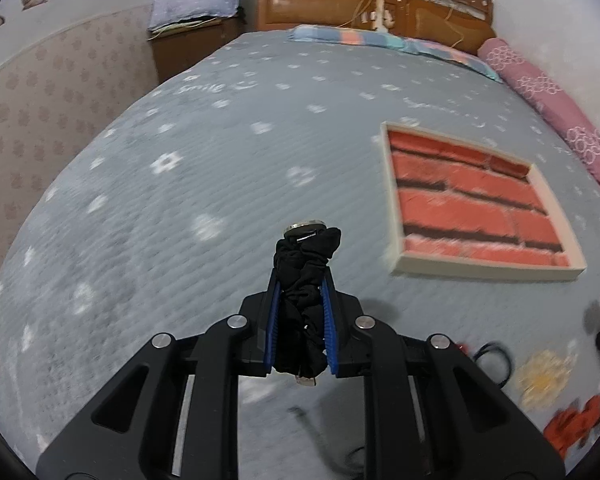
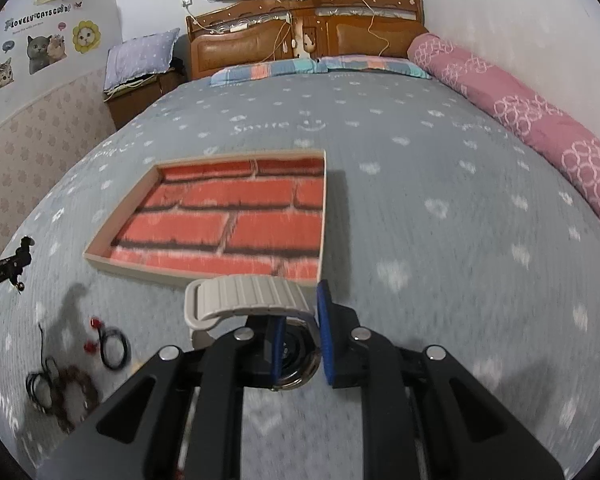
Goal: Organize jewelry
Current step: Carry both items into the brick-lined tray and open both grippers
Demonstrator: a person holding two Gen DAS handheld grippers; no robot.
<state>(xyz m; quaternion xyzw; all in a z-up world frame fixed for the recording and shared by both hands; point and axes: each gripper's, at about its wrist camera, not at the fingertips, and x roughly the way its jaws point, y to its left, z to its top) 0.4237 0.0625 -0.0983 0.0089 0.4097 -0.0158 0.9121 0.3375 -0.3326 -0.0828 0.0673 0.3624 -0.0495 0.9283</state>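
The left gripper (image 1: 300, 300) clamps a black fabric scrunchie with metal charm (image 1: 306, 276). The right gripper (image 2: 300, 334) clamps a grey-strapped wristwatch (image 2: 248, 296). The shallow brick-patterned tray (image 2: 100, 250) lies on the bed just ahead of the right gripper, nearer it.

The grey bedspread (image 1: 220, 160) carries the printed word "Smile" in pale script with a smiling-face mark just beside it, legible in the left wrist view and again, upside down, in the right wrist view. The wall sticker (image 2: 38, 14) above the cat pictures reads "LOVELY CATS CLUB"; a smaller line beneath it is too small to read. Further script on the bedspread nearer the pink bolster is blurred and cannot be read.
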